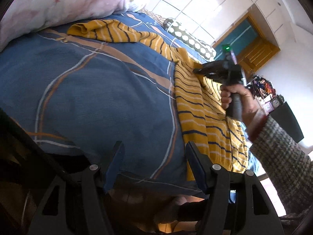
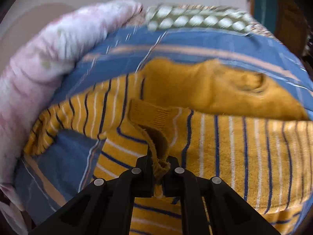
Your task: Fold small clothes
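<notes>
**Right gripper pinches the yellow top on the bed**

A yellow striped top (image 2: pixel 244 137) lies spread on a blue plaid bedcover (image 1: pixel 88 90), one sleeve trailing towards a pink pillow (image 1: pixel 58 2) at the head of the bed. The right gripper (image 2: pixel 160 161) has its jaws nearly together on a ribbed yellow edge of the top (a cuff or hem, hard to say which); the fabric is bunched between the pads. In the left wrist view a hand (image 1: pixel 234 98) with a knitted sleeve (image 1: pixel 283 146) holds that gripper over the top. The left gripper (image 1: pixel 154 150) hangs over bare bedcover just beside the top's edge, jaws well apart, nothing between them. A spotted bolster (image 1: pixel 193 41) lies along the far side.
</notes>
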Motion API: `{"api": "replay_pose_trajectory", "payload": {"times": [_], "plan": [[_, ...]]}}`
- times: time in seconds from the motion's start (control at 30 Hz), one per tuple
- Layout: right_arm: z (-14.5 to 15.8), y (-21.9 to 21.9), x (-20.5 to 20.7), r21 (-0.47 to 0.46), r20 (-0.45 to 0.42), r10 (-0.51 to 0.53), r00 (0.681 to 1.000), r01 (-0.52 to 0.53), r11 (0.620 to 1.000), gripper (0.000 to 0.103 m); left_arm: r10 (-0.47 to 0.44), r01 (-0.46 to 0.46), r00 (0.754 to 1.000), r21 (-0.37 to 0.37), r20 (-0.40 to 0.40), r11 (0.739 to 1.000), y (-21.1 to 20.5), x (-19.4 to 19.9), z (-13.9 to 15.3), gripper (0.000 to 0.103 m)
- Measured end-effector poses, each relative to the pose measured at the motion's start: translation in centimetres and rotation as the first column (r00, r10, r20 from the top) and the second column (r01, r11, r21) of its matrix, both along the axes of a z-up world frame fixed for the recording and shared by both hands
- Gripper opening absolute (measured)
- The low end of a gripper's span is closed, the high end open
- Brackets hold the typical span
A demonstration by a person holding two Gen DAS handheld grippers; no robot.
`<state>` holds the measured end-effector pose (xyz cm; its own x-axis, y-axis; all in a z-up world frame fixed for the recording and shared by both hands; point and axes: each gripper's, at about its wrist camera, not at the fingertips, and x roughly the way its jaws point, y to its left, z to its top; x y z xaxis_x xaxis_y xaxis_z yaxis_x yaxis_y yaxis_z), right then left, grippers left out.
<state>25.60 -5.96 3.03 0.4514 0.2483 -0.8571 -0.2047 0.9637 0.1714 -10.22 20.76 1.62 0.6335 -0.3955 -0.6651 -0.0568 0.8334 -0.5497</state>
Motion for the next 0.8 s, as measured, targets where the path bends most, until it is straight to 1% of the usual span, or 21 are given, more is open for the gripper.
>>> {"api": "replay_pose_trajectory", "payload": {"times": [0.03, 0.07, 0.1, 0.2, 0.27, 0.3, 0.33, 0.37, 0.43, 0.5, 0.6, 0.63, 0.7, 0.73, 0.8], "plan": [[-0.4, 0.7, 0.0, -0.016, -0.001, 0.006, 1.0, -0.006, 1.0, 0.017, 0.005, -0.005, 1.0, -0.009, 0.002, 1.0, 0.3, -0.2, 0.0, 0.064], [-0.4, 1.2, 0.0, -0.014, 0.002, 0.011, 1.0, -0.011, 1.0, 0.026, 0.012, -0.012, 1.0, -0.017, 0.003, 1.0, 0.6, -0.3, 0.0, 0.064], [-0.1, 1.6, -0.3, 0.009, 0.005, 0.025, 1.0, -0.025, 1.0, 0.039, 0.021, -0.02, 1.0, -0.028, 0.007, 0.999, 1.1, -0.5, 0.0, 0.064], [1.4, 3.4, -0.5, 0.088, 0.009, 0.077, 0.997, -0.078, 0.993, 0.041, 0.045, -0.045, 0.999, -0.054, 0.014, 0.998, 2.2, -1.0, 0.0, 0.064], [2.3, 5.1, -1.9, 0.105, 0.021, 0.13, 0.991, -0.132, 0.986, 0.041, 0.068, -0.066, 0.997, -0.062, 0.021, 0.996, 2.9, -1.4, 0.1, 0.064], [2.5, 6.7, -2.5, 0.105, 0.026, 0.168, 0.986, -0.169, 0.98, 0.041, 0.08, -0.079, 0.997, -0.065, 0.023, 0.995, 3.3, -1.6, 0.2, 0.064], [2.8, 8.7, -3.5, 0.099, 0.031, 0.223, 0.974, -0.225, 0.969, 0.041, 0.091, -0.089, 0.996, -0.069, 0.023, 0.994, 3.8, -1.9, 0.1, 0.064], [2.9, 9.9, -4.1, 0.094, 0.033, 0.258, 0.966, -0.26, 0.961, 0.041, 0.102, -0.101, 0.995, -0.073, 0.021, 0.992, 4.2, -2.2, 0.0, 0.064], [3.0, 13.7, -5.8, 0.073, 0.042, 0.345, 0.938, -0.347, 0.935, 0.041, 0.127, -0.126, 0.992, -0.086, 0.011, 0.988, 5.1, -2.6, -0.3, 0.064], [2.9, 17.4, -7.6, 0.044, 0.051, 0.427, 0.903, -0.429, 0.902, 0.041, 0.146, -0.145, 0.989, -0.105, 0.003, 0.984, 5.9, -2.9, -0.6, 0.064], [2.4, 23.7, -9.9, -0.024, 0.078, 0.545, 0.835, -0.544, 0.838, 0.043, 0.155, -0.154, 0.988, -0.119, 0.002, 0.981, 6.8, -3.5, -0.8, 0.064], [2.1, 25.5, -10.2, -0.028, 0.08, 0.564, 0.822, -0.564, 0.825, 0.044, 0.158, -0.156, 0.987, -0.12, 0.004, 0.98, 7.1, -3.7, -0.8, 0.064], [1.8, 27.6, -10.3, 0.001, 0.074, 0.568, 0.82, -0.57, 0.822, 0.048, 0.162, -0.16, 0.987, -0.126, 0.006, 0.979, 7.7, -3.9, -1.0, 0.064], [1.6, 28.5, -10.0, 0.03, 0.068, 0.555, 0.829, -0.558, 0.829, 0.05, 0.164, -0.162, 0.986, -0.131, 0.006, 0.978, 8.0, -4.1, -1.2, 0.064], [1.3, 30.1, -9.0, 0.091, 0.054, 0.518, 0.854, -0.521, 0.849, 0.059, 0.172, -0.171, 0.985, -0.143, 0.0, 0.975, 8.7, -4.3, -1.6, 0.064]]}}
